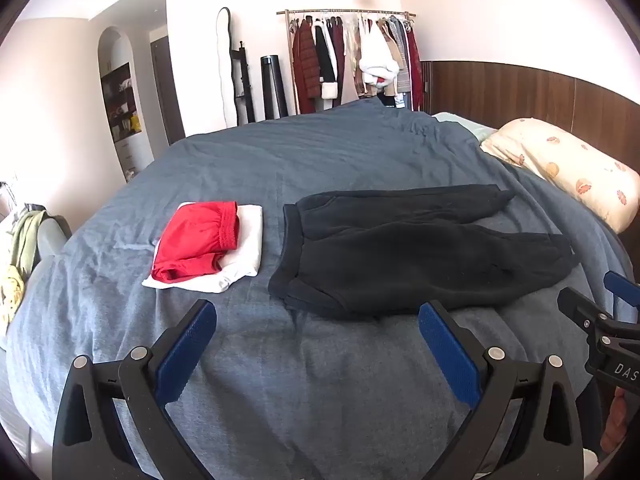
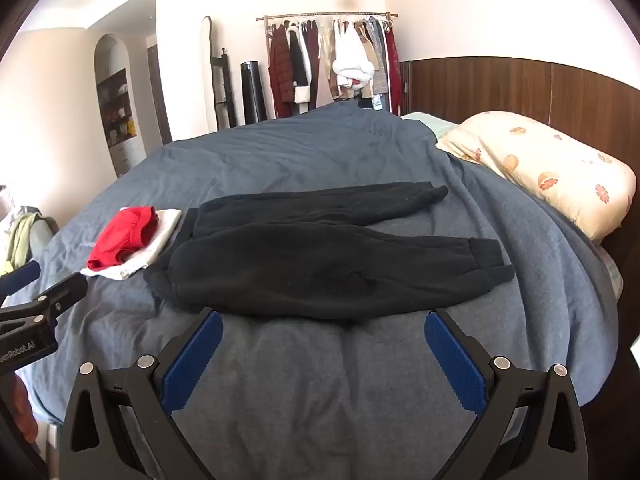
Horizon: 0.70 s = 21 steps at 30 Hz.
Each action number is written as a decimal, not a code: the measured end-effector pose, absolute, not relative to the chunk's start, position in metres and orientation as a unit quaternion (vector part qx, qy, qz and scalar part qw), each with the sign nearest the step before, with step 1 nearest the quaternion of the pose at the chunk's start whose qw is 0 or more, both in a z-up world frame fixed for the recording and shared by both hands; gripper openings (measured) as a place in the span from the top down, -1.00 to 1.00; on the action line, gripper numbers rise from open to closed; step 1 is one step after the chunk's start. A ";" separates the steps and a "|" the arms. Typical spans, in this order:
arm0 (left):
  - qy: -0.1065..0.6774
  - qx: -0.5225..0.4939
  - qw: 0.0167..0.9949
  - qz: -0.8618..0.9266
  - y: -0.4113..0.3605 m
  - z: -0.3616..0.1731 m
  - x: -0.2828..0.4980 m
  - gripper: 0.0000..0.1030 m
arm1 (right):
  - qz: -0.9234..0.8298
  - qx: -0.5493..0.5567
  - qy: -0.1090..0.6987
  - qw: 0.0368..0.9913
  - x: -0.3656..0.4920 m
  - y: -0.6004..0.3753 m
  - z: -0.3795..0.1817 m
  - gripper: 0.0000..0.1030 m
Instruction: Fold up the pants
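Red shorts point(image 1: 198, 242) atop folded white garment point(image 1: 240, 256), blue duvet point(image 1: 320, 152), floral pillow point(image 1: 568, 168), clothes rack point(image 1: 352, 56)

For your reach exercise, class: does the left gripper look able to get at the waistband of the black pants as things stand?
Probably yes. The left gripper is open and empty, with only bare blue duvet between it and the waistband of the black pants. The red shorts lie off to the side.

On the bed, much of a white garment point(image 1: 240, 256) is covered by red shorts point(image 1: 196, 240). At 3 o'clock in the left wrist view, the right gripper point(image 1: 608, 320) is cut off by the edge. Shelf contents point(image 2: 116, 112) at 10 o'clock are too small to be identified.
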<state>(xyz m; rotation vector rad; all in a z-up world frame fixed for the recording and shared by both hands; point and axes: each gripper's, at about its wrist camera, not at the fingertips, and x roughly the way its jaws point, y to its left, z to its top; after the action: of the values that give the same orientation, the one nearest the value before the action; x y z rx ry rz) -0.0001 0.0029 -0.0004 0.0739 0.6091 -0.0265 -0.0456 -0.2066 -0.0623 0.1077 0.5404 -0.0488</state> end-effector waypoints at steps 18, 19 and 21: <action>0.292 0.033 0.956 -0.008 0.009 0.005 -0.004 -1.00 | -0.019 0.050 0.265 0.963 -0.047 -0.204 -0.060 -0.99; 0.292 0.034 0.956 -0.009 0.009 0.005 -0.004 -1.00 | -0.018 0.050 0.265 0.963 -0.047 -0.204 -0.060 -0.99; 0.291 0.034 0.956 -0.010 0.009 0.004 -0.004 -1.00 | -0.019 0.050 0.264 0.963 -0.047 -0.206 -0.059 -0.99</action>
<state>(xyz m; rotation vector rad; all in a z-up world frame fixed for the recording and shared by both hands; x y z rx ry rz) -0.0044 0.0092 0.0043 0.0690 0.5901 -0.0202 -0.0473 -0.2055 -0.0592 0.1004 0.5347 -0.0378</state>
